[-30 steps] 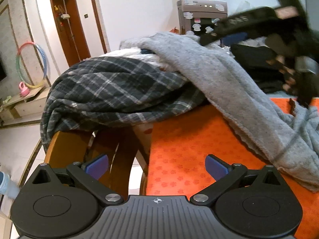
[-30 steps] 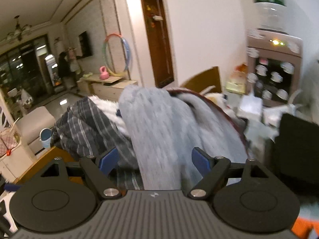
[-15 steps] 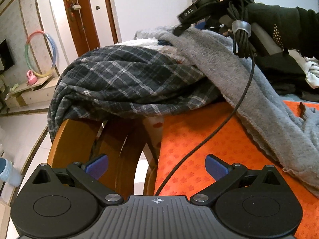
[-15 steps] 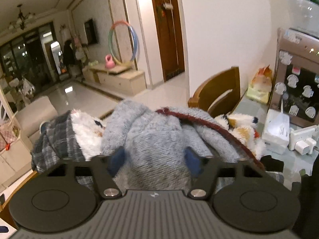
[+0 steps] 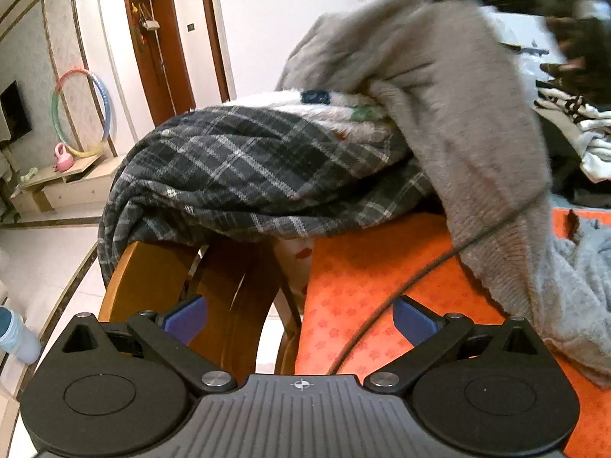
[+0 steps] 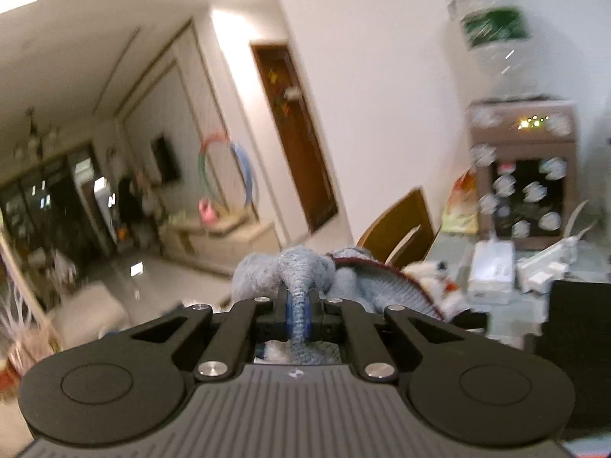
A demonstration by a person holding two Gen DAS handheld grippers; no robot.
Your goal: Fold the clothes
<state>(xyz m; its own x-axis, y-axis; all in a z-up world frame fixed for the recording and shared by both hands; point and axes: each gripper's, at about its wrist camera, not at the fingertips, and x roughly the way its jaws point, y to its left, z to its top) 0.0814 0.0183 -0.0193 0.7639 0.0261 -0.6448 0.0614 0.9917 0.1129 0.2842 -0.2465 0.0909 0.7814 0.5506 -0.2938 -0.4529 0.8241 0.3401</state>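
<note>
Both grippers: left gripper and right gripper have ribbed grey bodies, black linkage arms, round black discs, silver screws, blue finger pads, crosshair mark.

An orange paw-print tablecloth covers the table. On it lies the lower part of a grey knitted sweater at the right (its upper part is lifted clear). The dark plaid garment at the far left edge overhangs a wooden chair back
</note>
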